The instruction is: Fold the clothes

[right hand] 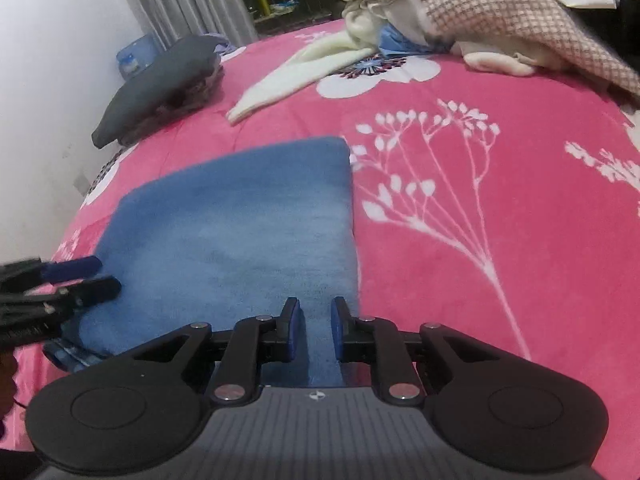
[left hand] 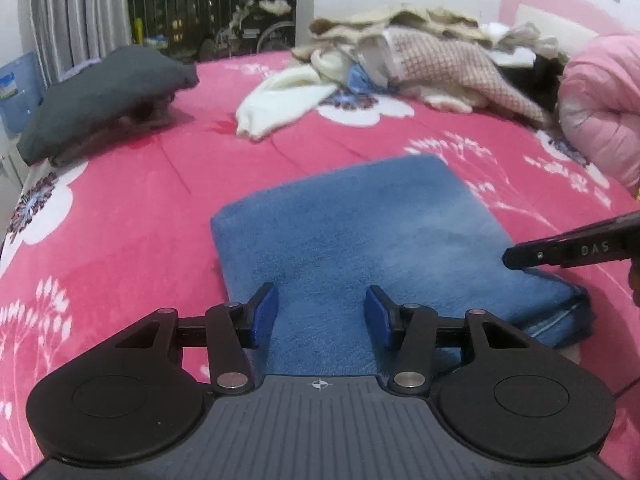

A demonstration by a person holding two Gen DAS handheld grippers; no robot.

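The bed (left hand: 120, 208), under a pink flowered blanket, carries everything. Far ahead of both sets of jaws lies a heap of unfolded clothes (left hand: 432, 56); ahead and to the left sits a dark grey folded stack (left hand: 104, 96).

Directly under and ahead of the jaws lies the folded blue towel (left hand: 360, 232), a thick rectangle whose long axis runs away from the person, roughly along the line both tools point. Its near edge passes beneath the jaws of both.

The left gripper (left hand: 322, 316) hangs over the near left part of the towel, tilted downward, jaws about half open, nothing between the pads. The right gripper (right hand: 314, 330) is over the near right edge, also tilted down, jaws narrowly parted and empty; blue pile shows through the gap.

Both are about equally near, so the next fold or lift probably starts from this near edge.
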